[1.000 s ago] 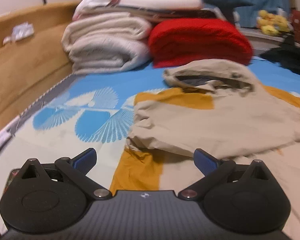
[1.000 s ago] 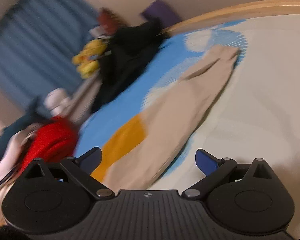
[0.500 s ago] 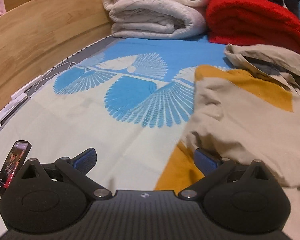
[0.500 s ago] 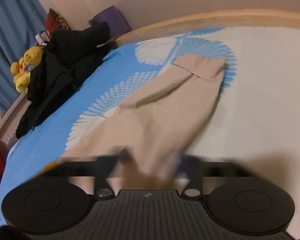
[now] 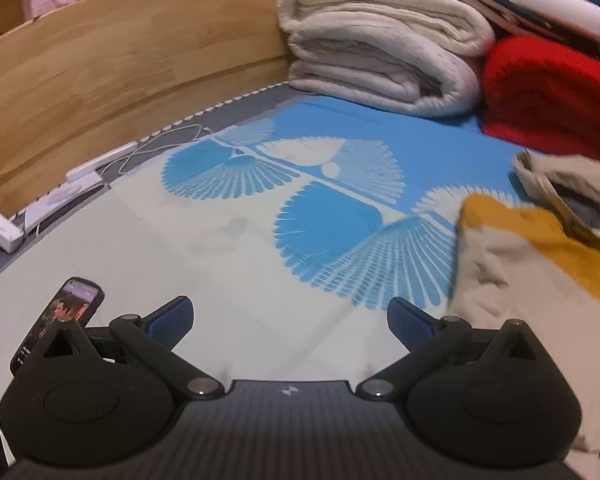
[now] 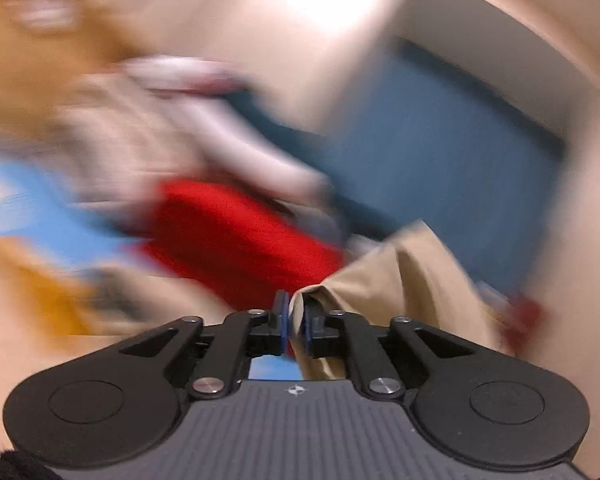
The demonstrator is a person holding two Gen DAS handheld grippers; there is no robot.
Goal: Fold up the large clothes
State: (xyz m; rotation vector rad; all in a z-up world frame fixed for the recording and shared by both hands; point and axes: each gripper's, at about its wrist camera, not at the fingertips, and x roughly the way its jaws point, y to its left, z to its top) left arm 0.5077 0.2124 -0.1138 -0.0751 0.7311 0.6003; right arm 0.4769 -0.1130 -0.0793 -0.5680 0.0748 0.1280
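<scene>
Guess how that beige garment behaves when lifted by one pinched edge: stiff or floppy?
Likely floppy: the beige garment creases and drapes from the right gripper, whose jaws are opening slightly with cloth between the pads. Probably light for its bulk, since a thin pinched edge carries it. It may drag rather than slide, given its rumpled folds on the bedsheet.

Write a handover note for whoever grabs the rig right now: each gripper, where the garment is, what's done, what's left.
Right gripper: jaws nearly together with a fold of the beige garment pinched between the pads, though they are easing open; check the hold. That view is badly motion-blurred.
Left gripper: open, empty, over bare bedsheet; garment edge lies to its right, untouched.
Surroundings: phone on the sheet by the left finger; folded blankets and red blanket stacked at the far end.
Done: one part of the garment picked up.
Left: no finished fold visible; probably bring the left gripper onto the garment and carry on folding.
</scene>
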